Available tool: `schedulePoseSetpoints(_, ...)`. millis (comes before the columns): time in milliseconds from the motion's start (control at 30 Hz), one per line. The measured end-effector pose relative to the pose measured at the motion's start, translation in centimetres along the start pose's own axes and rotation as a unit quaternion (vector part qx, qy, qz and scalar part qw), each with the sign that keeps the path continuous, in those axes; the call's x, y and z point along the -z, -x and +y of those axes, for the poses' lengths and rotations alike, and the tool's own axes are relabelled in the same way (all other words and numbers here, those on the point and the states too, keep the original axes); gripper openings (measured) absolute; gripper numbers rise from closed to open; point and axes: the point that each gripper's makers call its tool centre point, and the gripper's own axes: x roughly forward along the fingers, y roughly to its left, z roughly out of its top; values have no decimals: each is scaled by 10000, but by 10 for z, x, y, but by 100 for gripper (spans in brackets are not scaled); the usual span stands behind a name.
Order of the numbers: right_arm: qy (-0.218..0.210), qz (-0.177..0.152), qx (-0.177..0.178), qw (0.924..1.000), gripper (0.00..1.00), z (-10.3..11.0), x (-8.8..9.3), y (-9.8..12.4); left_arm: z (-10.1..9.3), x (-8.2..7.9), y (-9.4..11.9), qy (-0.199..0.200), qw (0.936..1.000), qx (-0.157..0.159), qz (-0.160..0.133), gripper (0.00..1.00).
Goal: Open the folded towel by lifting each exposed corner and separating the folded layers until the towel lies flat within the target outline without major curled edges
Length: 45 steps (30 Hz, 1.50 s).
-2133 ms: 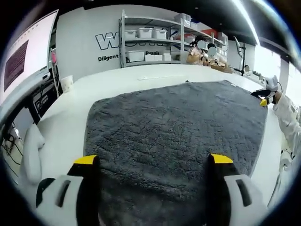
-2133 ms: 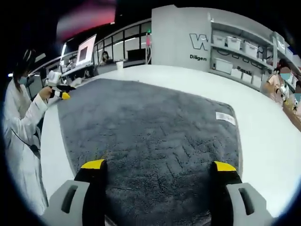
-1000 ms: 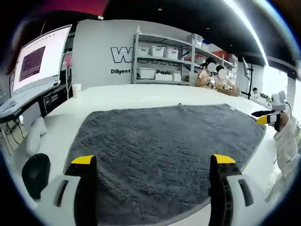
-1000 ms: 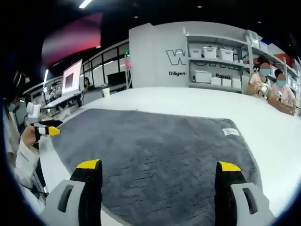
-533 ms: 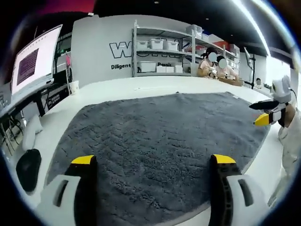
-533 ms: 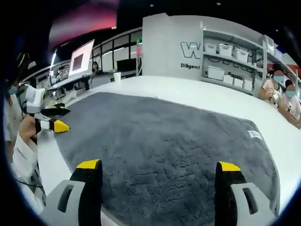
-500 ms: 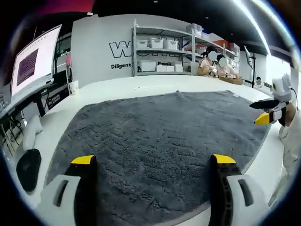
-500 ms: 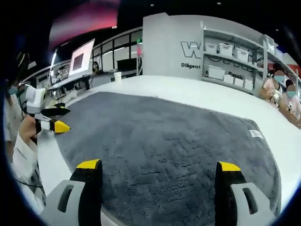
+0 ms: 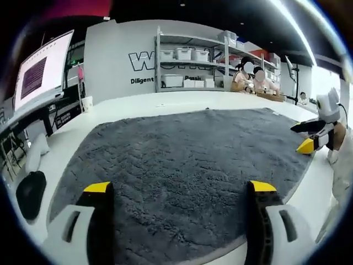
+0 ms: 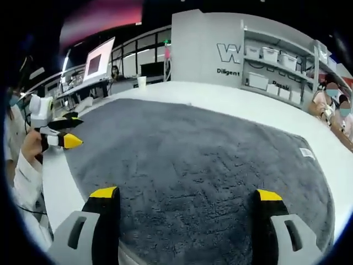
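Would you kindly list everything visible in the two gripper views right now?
towel: one, dark grey, spread open on the table, white tag near its far right edge in the right gripper view
table: one, white, under the towel
paper cup: one, white, far left part of the table
shelving unit: one, white with white bins, against the back wall
monitor: one, lit screen, left of the table
dark rounded object: one, black, off the table's left edge
people: two seated at the far right
left gripper: yellow-tipped, open above the towel's near edge
right gripper: yellow-tipped, open above the towel's near edge
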Motion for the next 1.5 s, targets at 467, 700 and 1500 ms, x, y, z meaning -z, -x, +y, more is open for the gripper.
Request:
schedulePoseSetpoints(467,154,-62,-268,9995,100,1,3,4,0,2,2,-61,9999,122,22,99)
schedulePoseSetpoints(700,223,-89,-378,9990,100,1,4,6,1,2,3,-82,9998,158,56,98)
schedulePoseSetpoints(1500,223,-110,-534,9983,100,5,4,13,0,1,6,-145,9996,222,86,99)
